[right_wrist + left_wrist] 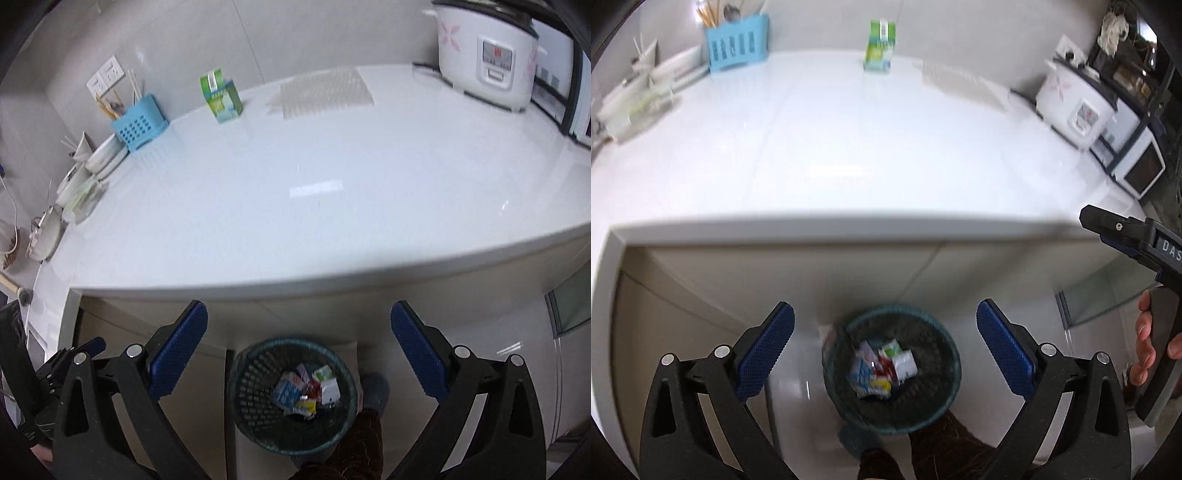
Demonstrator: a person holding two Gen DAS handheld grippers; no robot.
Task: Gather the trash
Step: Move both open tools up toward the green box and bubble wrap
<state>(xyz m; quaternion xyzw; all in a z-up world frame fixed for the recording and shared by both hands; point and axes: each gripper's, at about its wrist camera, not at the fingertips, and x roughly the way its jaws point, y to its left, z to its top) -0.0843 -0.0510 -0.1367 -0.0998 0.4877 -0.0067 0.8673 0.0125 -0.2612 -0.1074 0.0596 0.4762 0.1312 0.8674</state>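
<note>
Both claws spread and empty: left claw [885,350], right claw [299,349]. Wrappers [306,389] sit in the mesh bin [243,391] at six o'clock. One green carton [221,98] left on the desk [332,177], eleven o'clock.

"DAS" on right tool [1145,243]

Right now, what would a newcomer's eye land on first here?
The dark mesh wastebasket on the floor below the counter edge, with colourful crumpled wrappers in its bottom. Both tongs hang open and empty above it: the left tongs and the right tongs. On the white counter, a green carton stands near the wall.
</note>
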